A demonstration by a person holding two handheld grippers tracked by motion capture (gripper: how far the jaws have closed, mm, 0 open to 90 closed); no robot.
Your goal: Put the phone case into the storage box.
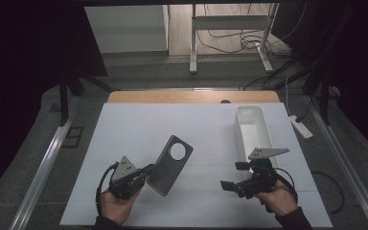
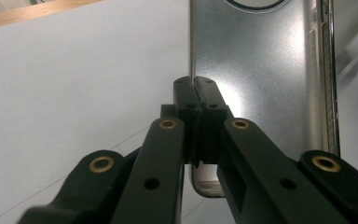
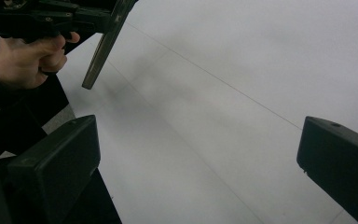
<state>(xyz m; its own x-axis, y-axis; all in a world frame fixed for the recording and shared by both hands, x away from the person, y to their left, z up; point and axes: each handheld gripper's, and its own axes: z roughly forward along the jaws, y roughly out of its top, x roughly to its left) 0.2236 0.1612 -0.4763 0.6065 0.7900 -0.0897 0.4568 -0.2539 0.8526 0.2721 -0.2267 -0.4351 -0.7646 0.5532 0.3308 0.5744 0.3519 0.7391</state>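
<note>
White paper is covering the table. Left gripper is pinching the phone case, holding it up. Right gripper is waiting wide open. The white tray is sitting well apart, so dropping it in looks left.

A sheet covers most of the table, whose far edge lies bare behind it. On the sheet's right side, toward the back, sits a tray, running front to back. The left gripper is at the near left, with a phone case clamped by its edge and raised off the sheet, tilted up and to the right. The right gripper is at the near right, just in front of the tray, jaws apart, well right of the case.
</note>
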